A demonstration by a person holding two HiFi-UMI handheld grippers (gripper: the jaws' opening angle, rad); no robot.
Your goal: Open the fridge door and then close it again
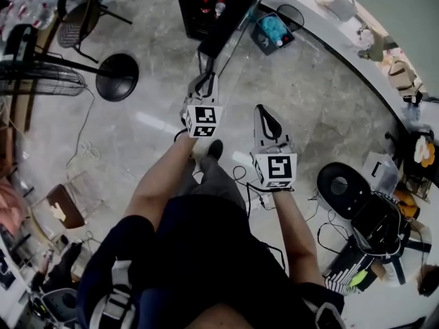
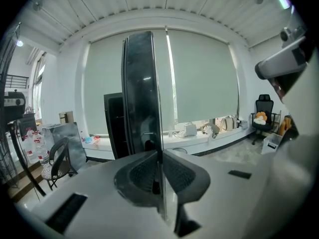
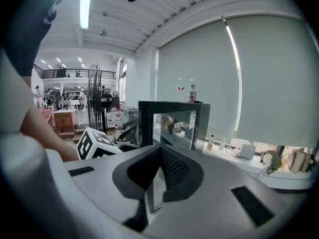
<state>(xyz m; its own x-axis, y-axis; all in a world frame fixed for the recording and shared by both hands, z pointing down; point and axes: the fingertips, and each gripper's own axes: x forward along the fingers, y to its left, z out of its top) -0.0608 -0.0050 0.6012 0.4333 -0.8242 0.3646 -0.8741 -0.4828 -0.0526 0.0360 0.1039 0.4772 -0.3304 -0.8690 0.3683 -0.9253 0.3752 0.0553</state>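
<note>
The pale marbled floor (image 1: 137, 125) is filling most of the head view, with cables trailing across it. A long white desk (image 1: 346, 36) is curving along the right side, carrying small clutter. At the far middle, the dark fridge (image 1: 199, 5) is standing with its body against the far wall. In the right gripper view it is showing a glass front, and two bottles (image 3: 191, 91) are standing on its top.

The fridge door (image 1: 230, 26) is standing open, swung out toward the person. In the left gripper view it is showing edge-on as a tall dark pane (image 2: 142, 93) rising straight up from the tongs. A standing fan (image 1: 41, 77) with a round black base is sitting to the far left. A small bin (image 1: 273, 31) with blue contents is sitting just right of the fridge.

The left tongs (image 1: 205, 81) (image 2: 160, 156) are reaching far forward and pinching the free edge of the fridge door, both pads pressing on the thin pane. The right tongs (image 1: 263, 112) (image 3: 157, 153) are hovering nearer and to the right, apart from the door, their jaws pressed together on nothing.
</note>
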